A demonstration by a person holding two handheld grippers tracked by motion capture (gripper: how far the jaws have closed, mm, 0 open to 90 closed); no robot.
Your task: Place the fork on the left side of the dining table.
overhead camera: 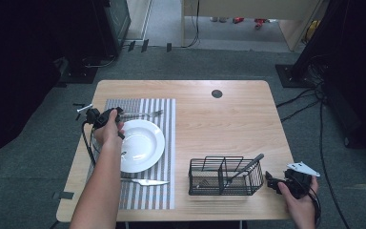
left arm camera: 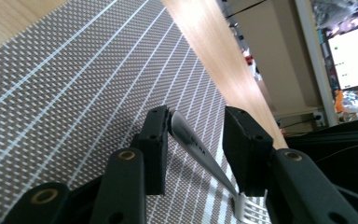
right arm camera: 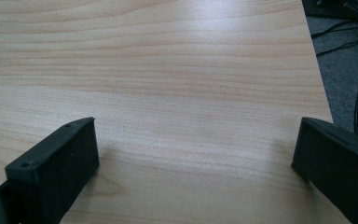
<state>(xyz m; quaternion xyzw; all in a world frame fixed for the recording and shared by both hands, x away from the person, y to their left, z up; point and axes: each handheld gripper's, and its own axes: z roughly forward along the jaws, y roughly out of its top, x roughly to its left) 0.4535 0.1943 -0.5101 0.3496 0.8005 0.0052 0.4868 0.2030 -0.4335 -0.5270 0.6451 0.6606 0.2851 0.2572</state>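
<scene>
A silver fork (overhead camera: pixel 143 114) lies on the striped placemat (overhead camera: pixel 164 191) just beyond a white plate (overhead camera: pixel 140 145). My left gripper (overhead camera: pixel 106 116) is at the fork's handle end. In the left gripper view the fork (left arm camera: pixel 200 151) runs between the jaws of the left gripper (left arm camera: pixel 196 126). Its handle rests against one jaw, a gap separates it from the other, and the jaws stand open. My right gripper (overhead camera: pixel 272 182) hovers low at the table's front right, just right of the wire basket (overhead camera: pixel 225 175). In its own view the right gripper (right arm camera: pixel 196 135) is wide open over bare wood.
A knife (overhead camera: pixel 145 182) lies on the placemat in front of the plate. The black wire basket holds a dark-handled utensil (overhead camera: pixel 245 168) leaning to the right. A round cable hole (overhead camera: pixel 217 93) sits near the table's far edge. Cables run over the floor at the right.
</scene>
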